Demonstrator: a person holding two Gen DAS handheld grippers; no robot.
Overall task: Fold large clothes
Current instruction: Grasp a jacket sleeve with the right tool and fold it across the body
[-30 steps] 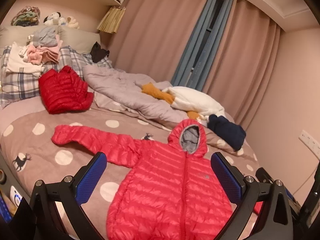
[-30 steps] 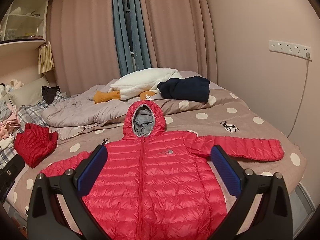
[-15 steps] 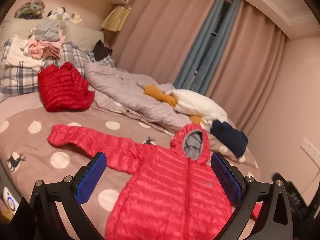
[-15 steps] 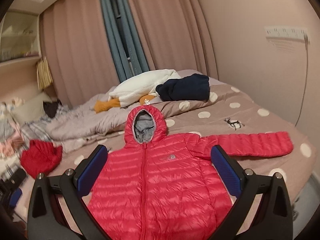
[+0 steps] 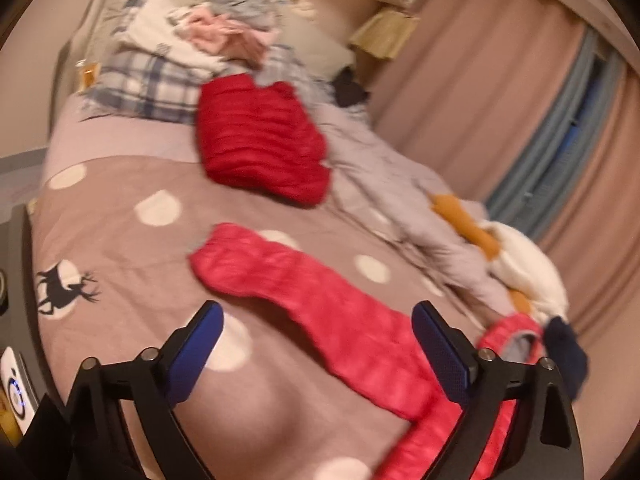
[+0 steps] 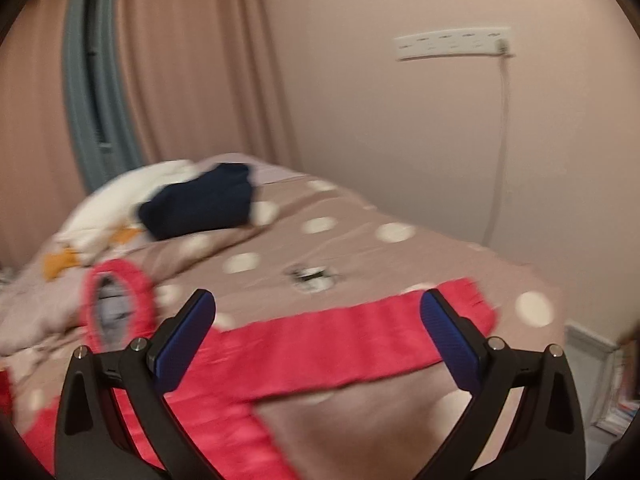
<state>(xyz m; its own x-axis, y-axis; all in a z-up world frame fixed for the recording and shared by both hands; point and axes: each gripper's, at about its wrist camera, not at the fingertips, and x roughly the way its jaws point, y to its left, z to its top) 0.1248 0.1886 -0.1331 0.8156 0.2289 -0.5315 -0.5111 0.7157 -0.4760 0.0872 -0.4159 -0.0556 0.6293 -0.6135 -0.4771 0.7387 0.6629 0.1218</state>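
Note:
A pink-red hooded puffer jacket lies flat on the dotted bedspread, its sleeves spread out to both sides. In the left wrist view one sleeve runs between the blue pads of my left gripper, which hovers above it; its jaws are closing, wide apart and touching nothing. In the right wrist view the other sleeve stretches under my right gripper, which stands open above it. The hood shows at the left. Both views are blurred.
A folded dark-red jacket lies behind the sleeve, with piled clothes on plaid pillows. A grey duvet, a white and orange plush and a navy garment lie at the back. The wall with a socket strip is right.
Both grippers swung outward and lower, from over the jacket's body to over its sleeves: the left one toward the left sleeve, the right one toward the right sleeve. The left jaws narrowed slightly.

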